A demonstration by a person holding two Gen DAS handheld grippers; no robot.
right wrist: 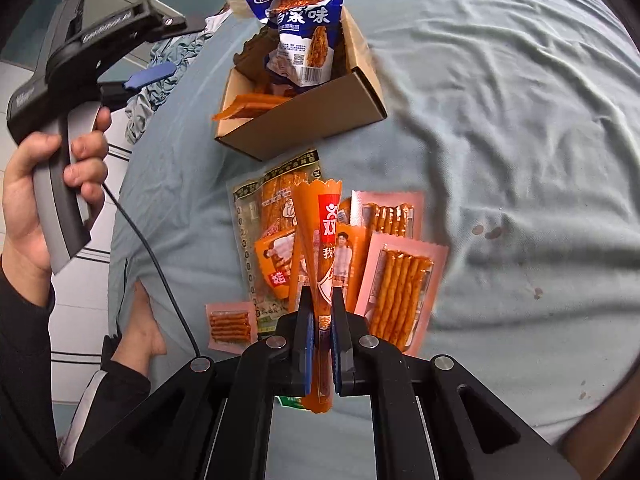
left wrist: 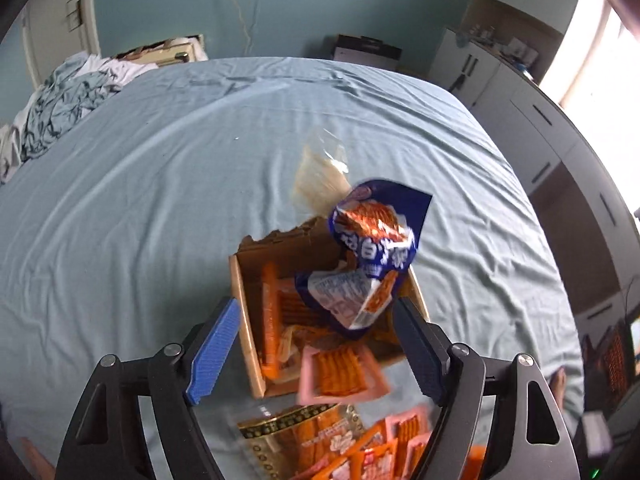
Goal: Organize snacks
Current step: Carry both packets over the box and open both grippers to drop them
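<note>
An open cardboard box (left wrist: pixel 245 312) (right wrist: pixel 320 120) sits on the blue bedsheet and holds orange snack sticks and a blue snack bag (left wrist: pixel 372 248) (right wrist: pixel 304 28) that sticks out of it. My left gripper (left wrist: pixel 316 340) is open and empty, above the box's near end. A pink snack packet (left wrist: pixel 340 372) appears blurred between its fingers at the box's near edge. My right gripper (right wrist: pixel 322 320) is shut on an orange sausage stick (right wrist: pixel 320 248), held above a pile of loose packets (right wrist: pixel 392 280) in front of the box.
A clear packet (left wrist: pixel 320 180) lies beyond the box. Crumpled clothes (left wrist: pixel 60 104) lie at the bed's far left. Cabinets (left wrist: pixel 540 120) line the right side. A gold-trimmed packet (left wrist: pixel 296 440) lies near me. The sheet (right wrist: pixel 520 160) has small stains at right.
</note>
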